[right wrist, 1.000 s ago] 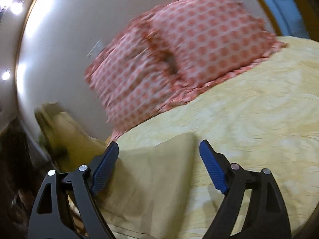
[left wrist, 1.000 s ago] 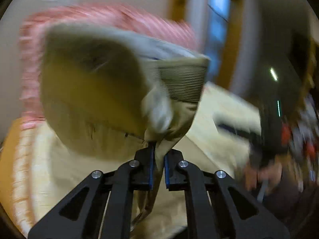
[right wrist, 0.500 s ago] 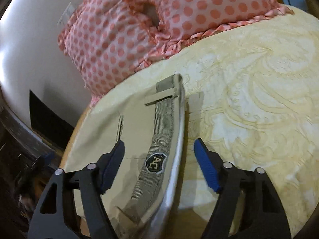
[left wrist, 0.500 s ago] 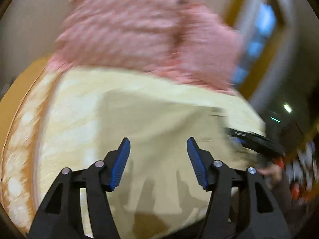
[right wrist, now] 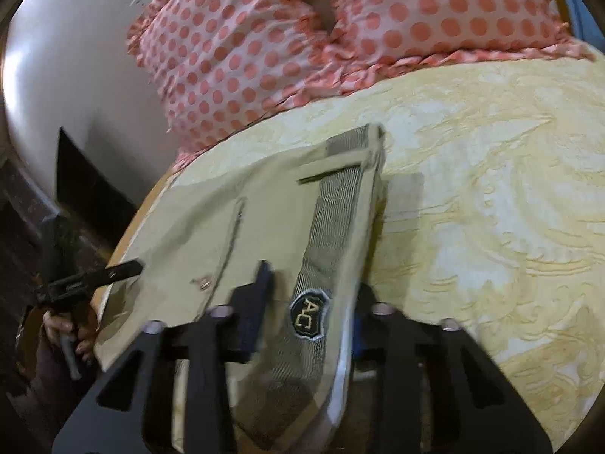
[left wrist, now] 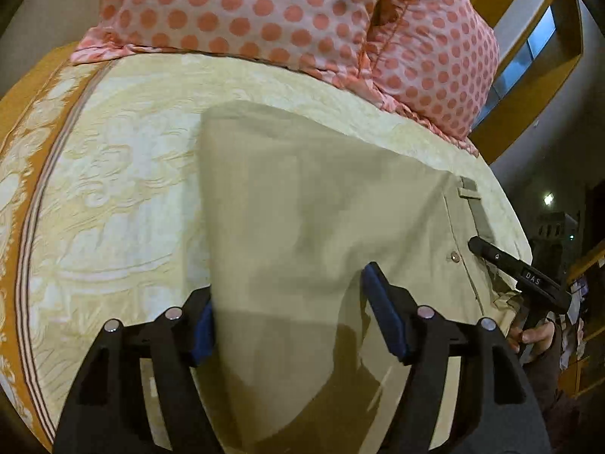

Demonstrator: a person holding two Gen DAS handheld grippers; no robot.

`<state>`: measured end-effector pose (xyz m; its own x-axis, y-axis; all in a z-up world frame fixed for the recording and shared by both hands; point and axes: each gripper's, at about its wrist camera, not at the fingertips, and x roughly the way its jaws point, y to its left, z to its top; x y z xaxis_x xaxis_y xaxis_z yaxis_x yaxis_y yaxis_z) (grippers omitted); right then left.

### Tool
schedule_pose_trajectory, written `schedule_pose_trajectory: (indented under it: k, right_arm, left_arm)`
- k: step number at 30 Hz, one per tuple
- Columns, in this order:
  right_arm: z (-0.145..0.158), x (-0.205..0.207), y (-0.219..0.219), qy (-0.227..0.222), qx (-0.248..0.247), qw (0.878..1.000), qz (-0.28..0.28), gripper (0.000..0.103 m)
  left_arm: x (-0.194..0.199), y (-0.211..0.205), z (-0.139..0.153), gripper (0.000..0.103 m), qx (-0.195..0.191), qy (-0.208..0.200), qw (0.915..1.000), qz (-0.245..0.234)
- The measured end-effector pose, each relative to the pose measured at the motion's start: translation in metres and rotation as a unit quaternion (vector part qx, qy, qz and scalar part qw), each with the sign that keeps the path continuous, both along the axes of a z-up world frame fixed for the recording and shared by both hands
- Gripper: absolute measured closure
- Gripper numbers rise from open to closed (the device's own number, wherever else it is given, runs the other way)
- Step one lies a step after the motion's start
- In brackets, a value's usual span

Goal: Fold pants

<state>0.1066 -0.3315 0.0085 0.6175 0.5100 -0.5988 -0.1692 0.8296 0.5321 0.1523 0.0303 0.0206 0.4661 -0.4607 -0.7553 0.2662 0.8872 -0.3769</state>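
Khaki cotton pants (left wrist: 310, 227), folded, lying flat on the pale yellow patterned bedspread (left wrist: 113, 174) in front of me. Seen from my left wrist: smooth upper panel, a few soft creases, a small button (left wrist: 452, 255) and a seam toward the right side. Seen from my right wrist: the grey ribbed elastic waistband (right wrist: 332, 219) runs along the right edge, with a dark shield-shaped "AC" badge (right wrist: 308, 314) near its close end and a belt loop across its far end.

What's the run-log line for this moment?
stage: mid-fold | pants: flat on bedspread | left claw: open | right claw: open around waistband
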Motion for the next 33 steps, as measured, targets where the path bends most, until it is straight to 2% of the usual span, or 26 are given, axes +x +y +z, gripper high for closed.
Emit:
schedule_pose_trajectory:
  k: [1, 3, 4, 6, 9, 12, 14, 15, 17, 19, 20, 21, 22, 24, 26, 28, 30, 31, 33]
  right_arm:
    - [0.001, 0.000, 0.000, -0.002, 0.010, 1.000, 0.014, 0.085]
    - [0.005, 0.002, -0.006, -0.002, 0.042, 0.999, 0.029, 0.088]
    - [0.010, 0.005, -0.010, -0.006, 0.060, 0.997, 0.036, 0.088]
    - [0.019, 0.012, -0.011, -0.013, 0.064, 0.997, 0.042, 0.089]
    - [0.037, 0.034, -0.009, -0.032, 0.036, 0.998, 0.040, 0.089]
    - [0.049, 0.066, -0.015, -0.051, 0.017, 0.998, 0.013, 0.089]
    - [0.050, 0.089, -0.021, -0.052, 0.007, 0.999, -0.014, 0.089]
    - [0.046, 0.103, -0.023, -0.045, -0.003, 0.999, -0.026, 0.088]
    - [0.036, 0.125, -0.022, -0.010, -0.044, 0.998, -0.045, 0.080]
    - [0.032, 0.128, -0.022, 0.022, -0.116, 0.990, -0.076, 0.068]
    - [0.035, 0.121, -0.025, 0.014, -0.120, 0.989, -0.082, 0.065]
    - [0.041, 0.107, -0.029, -0.009, -0.112, 0.990, -0.085, 0.052]
    - [0.044, 0.099, -0.031, -0.023, -0.106, 0.991, -0.083, 0.040]
    - [0.051, 0.079, -0.025, -0.051, -0.091, 0.993, -0.055, 0.039]
    - [0.048, 0.068, -0.010, -0.047, -0.082, 0.995, -0.010, 0.039]
    - [0.040, 0.068, 0.004, -0.028, -0.086, 0.996, 0.019, 0.039]
    - [0.022, 0.081, 0.017, 0.020, -0.120, 0.992, 0.024, 0.035]
    - [0.018, 0.083, 0.019, 0.026, -0.126, 0.991, 0.025, 0.035]
    - [0.022, 0.080, 0.021, 0.024, -0.138, 0.990, 0.016, 0.034]
  left_arm:
    - [-0.002, 0.001, 0.001, 0.064, -0.001, -0.001, 1.0000, 0.001]
    - [-0.001, 0.005, 0.007, 0.090, -0.012, -0.007, 0.9999, -0.003]
    - [0.001, 0.005, 0.010, 0.094, -0.021, -0.009, 0.9997, -0.006]
    - [0.006, 0.003, 0.019, 0.095, -0.018, -0.023, 0.9995, -0.011]
    - [0.024, -0.006, 0.034, 0.095, -0.008, -0.053, 0.9985, -0.012]
    - [0.061, -0.017, 0.043, 0.095, 0.006, -0.082, 0.9966, 0.003]
    - [0.091, -0.026, 0.038, 0.094, 0.014, -0.083, 0.9962, 0.021]
    - [0.105, -0.032, 0.033, 0.091, 0.030, -0.079, 0.9960, 0.028]
    - [0.124, -0.042, 0.020, 0.082, 0.079, -0.059, 0.9942, 0.043]
    - [0.117, -0.038, 0.024, 0.071, 0.084, -0.071, 0.9924, 0.055]
    - [0.107, -0.034, 0.031, 0.067, 0.094, -0.096, 0.9886, 0.067]
    - [0.095, -0.030, 0.038, 0.053, 0.103, -0.120, 0.9845, 0.077]
    - [0.079, -0.025, 0.047, 0.045, 0.102, -0.147, 0.9804, 0.084]
    - [0.056, -0.021, 0.060, 0.041, 0.066, -0.165, 0.9812, 0.075]
    - [0.042, -0.028, 0.060, 0.037, 0.013, -0.148, 0.9883, 0.034]
    - [0.045, -0.040, 0.044, 0.036, -0.003, -0.105, 0.9945, 0.008]
    - [0.057, -0.051, 0.021, 0.038, 0.010, -0.056, 0.9983, 0.007]
    - [0.064, -0.056, 0.008, 0.046, 0.028, -0.035, 0.9989, 0.011]
    - [0.062, -0.058, 0.005, 0.050, 0.052, -0.049, 0.9972, 0.020]
